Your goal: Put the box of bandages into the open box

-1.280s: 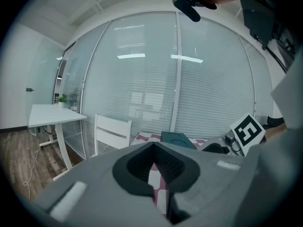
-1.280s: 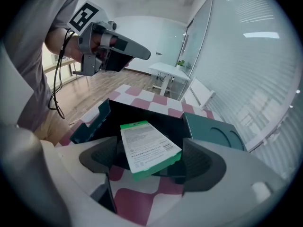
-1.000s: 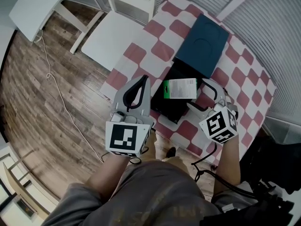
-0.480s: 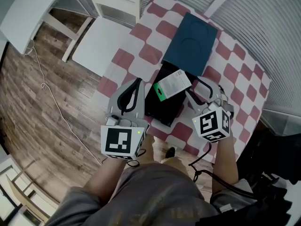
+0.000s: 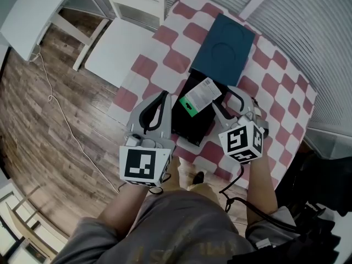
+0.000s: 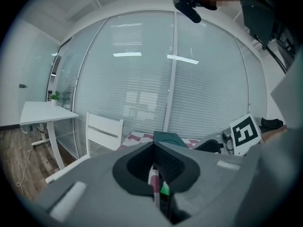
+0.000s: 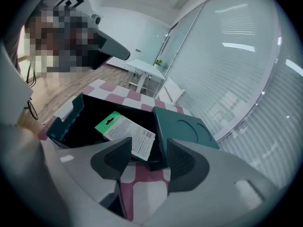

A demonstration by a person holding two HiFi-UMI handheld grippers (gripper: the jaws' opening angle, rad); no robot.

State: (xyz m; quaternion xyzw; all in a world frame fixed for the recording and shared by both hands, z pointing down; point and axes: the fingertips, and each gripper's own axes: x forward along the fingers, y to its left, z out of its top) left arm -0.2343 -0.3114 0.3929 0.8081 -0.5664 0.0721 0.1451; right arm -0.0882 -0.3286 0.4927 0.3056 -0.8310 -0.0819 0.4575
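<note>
The bandage box (image 5: 201, 95), white with a green end, lies tilted inside the open black box (image 5: 190, 139). In the right gripper view the bandage box (image 7: 125, 132) rests against the wall nearest the lid, within the open box's teal walls (image 7: 61, 124). My right gripper (image 5: 223, 99) is open just short of it, its jaws apart (image 7: 149, 157) with nothing between them. My left gripper (image 5: 163, 95) hovers at the open box's left edge, shut and empty (image 6: 156, 174).
The dark teal lid (image 5: 223, 51) lies flat beyond the open box on the red-and-white checked table (image 5: 275, 92). A white chair (image 5: 124, 48) and a white desk (image 5: 33, 10) stand to the left. A cable (image 5: 60, 109) runs over the wooden floor.
The bandage box has turned and settled lower into the open box. My right gripper has pulled back from it toward me. The left gripper has barely moved.
</note>
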